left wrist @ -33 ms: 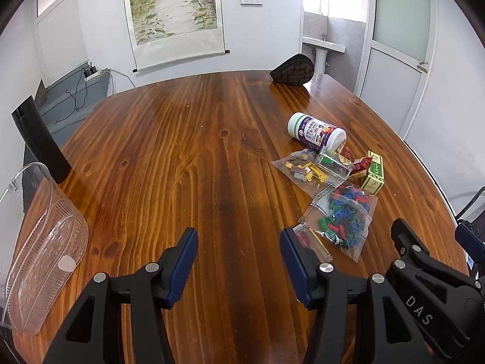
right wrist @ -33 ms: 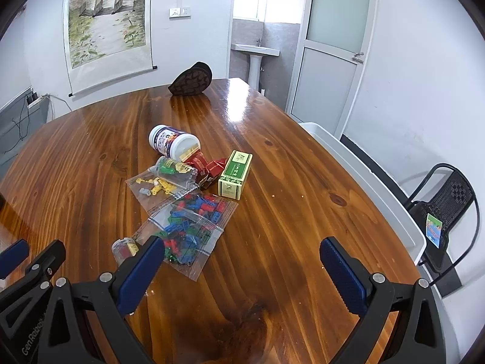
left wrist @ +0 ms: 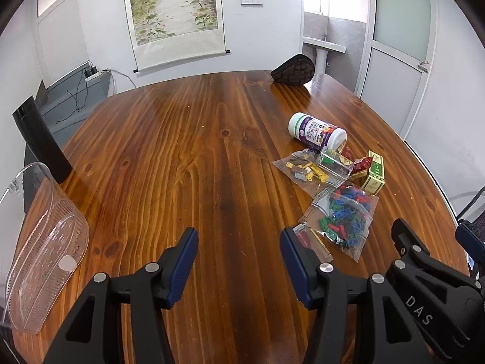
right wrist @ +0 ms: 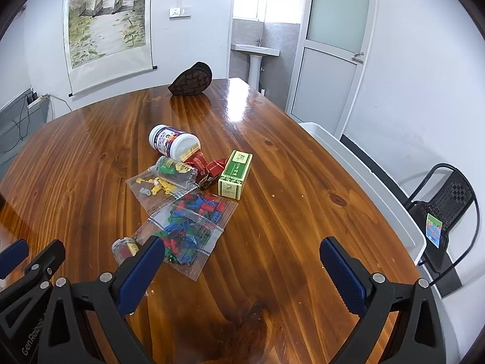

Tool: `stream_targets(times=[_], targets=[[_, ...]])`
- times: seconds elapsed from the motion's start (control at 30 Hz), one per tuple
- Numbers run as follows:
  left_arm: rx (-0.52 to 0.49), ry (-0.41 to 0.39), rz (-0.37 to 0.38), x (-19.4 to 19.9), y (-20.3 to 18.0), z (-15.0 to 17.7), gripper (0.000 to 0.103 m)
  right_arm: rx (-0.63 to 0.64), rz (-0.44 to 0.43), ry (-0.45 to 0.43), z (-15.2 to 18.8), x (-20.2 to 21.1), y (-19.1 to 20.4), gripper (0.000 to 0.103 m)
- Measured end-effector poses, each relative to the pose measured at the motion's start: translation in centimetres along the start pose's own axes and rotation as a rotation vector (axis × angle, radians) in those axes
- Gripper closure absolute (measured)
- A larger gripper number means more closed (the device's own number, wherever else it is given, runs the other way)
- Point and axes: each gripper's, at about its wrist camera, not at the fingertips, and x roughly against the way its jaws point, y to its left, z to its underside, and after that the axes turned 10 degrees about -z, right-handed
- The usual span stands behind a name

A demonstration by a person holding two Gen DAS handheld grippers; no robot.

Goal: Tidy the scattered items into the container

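Both tools hover over the wooden bench (left wrist: 182, 157), nothing picked up yet. The left hand-held gripper (left wrist: 239, 261) stands partly open with only bare wood between its pads; the right hand-held gripper (right wrist: 242, 270) is spread as wide as it goes, also empty.

The scattered pile sits together to the right of the left tool. Nearest is a zip bag of coloured bricks (right wrist: 194, 224), lying flat: light, floppy, slick plastic, likely to sag and slide, so pinching a bunched corner or the sealed top edge looks the safest bet. Beside it, a small vial (right wrist: 122, 247) just behind the right tool's left pad — rigid, round, prone to roll. Further out, a second bag with yellow pieces (right wrist: 154, 186), a white jar (right wrist: 174, 144) lying on its side, red sachets (right wrist: 209, 170) and a green box (right wrist: 235, 174). The box is stiff and square-sided: an easy grip across its narrow faces. The jar is smooth and will want a grip across its body.

A clear plastic tray (left wrist: 42, 264) stands at the bench's left edge, well apart from the pile; a white bin (right wrist: 363, 182) runs along the right edge. Which one is the container, I cannot tell.
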Motion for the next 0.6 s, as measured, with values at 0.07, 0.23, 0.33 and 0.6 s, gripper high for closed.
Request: stream_targets(times=[0.07, 0.23, 0.33, 0.6], targets=[[0.0, 0.008, 0.005, -0.2, -0.1, 0.1, 0.046, -0.005, -0.004, 0.0, 0.0, 0.0, 0.0, 0.0], [-0.001, -0.008, 0.006, -0.3, -0.4, 0.7, 0.046, -0.018, -0.013, 0.001, 0.1, 0.0, 0.0, 0.0], [-0.008, -0.004, 0.01, -0.2, -0.6, 0.8, 0.046, -0.024, -0.018, 0.003, 0.2, 0.0, 0.0, 0.0], [-0.024, 0.022, 0.054, -0.6, -0.9, 1.3, 0.046, -0.018, -0.034, 0.029, 0.5, -0.1, -0.3, 0.0]])
